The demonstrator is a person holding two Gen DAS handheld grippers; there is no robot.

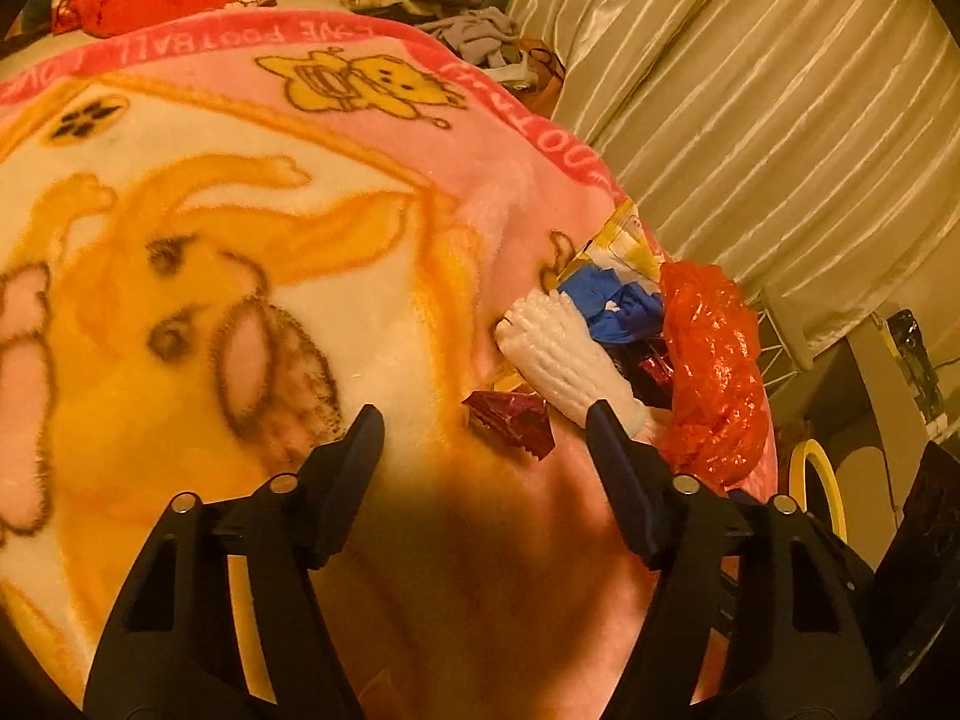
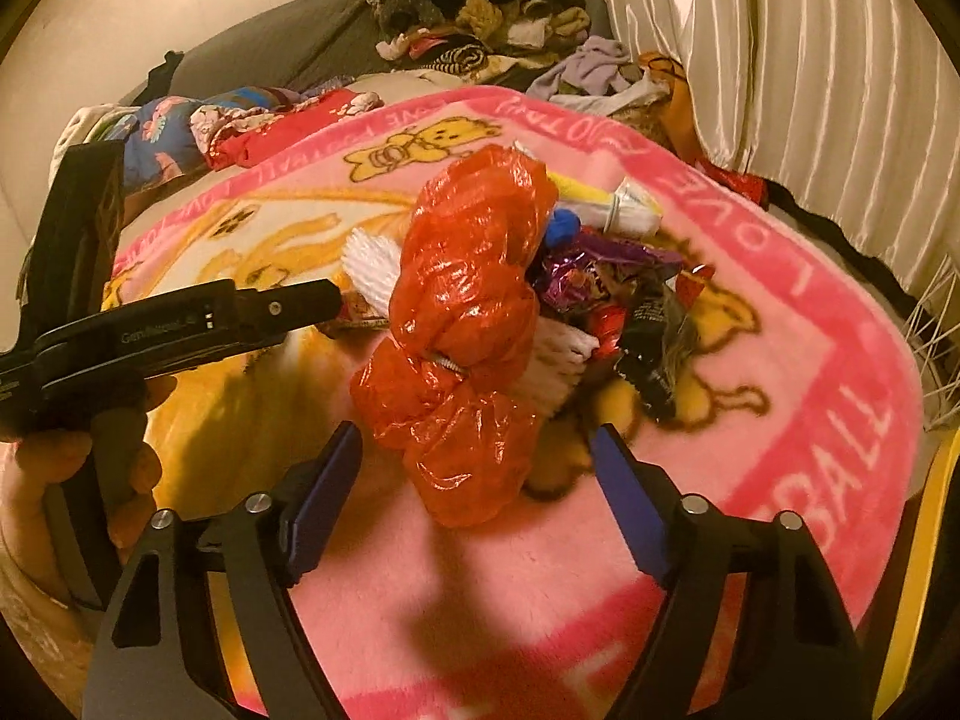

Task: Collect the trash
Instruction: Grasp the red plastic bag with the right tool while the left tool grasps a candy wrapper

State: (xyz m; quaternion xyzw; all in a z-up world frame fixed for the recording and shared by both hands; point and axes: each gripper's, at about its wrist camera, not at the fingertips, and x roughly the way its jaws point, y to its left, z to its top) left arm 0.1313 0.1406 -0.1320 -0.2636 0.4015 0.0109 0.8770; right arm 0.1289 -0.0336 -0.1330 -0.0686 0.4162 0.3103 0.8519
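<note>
Trash (image 2: 600, 294) lies heaped near one edge of a pink cartoon-print blanket (image 2: 810, 396), with both hand-held grippers angled down toward it. Seen from the right wrist, the right gripper (image 2: 477, 441) has its blue-padded jaws spread and empty, either side of the near end of a crumpled red plastic bag (image 2: 468, 324), the pads clear of it. To its left, a bare hand (image 2: 90, 456) wraps the handle of the left gripper (image 1: 483, 420), whose black fingers reach in level toward the heap. From the left wrist, that gripper's jaws also stand apart with nothing between them; a dark red foil wrapper (image 1: 513, 420) lies on the blanket just beyond the tips, and the right fingertip (image 1: 600, 414) overlaps a white ridged item (image 1: 558, 348), possibly a glove, though contact cannot be told. Behind sit blue plastic (image 1: 606, 306), a yellow packet (image 1: 624, 240) and foil wrappers. Clothes (image 2: 480, 18) pile at the far end beside a pale satin curtain (image 2: 810, 60).
</note>
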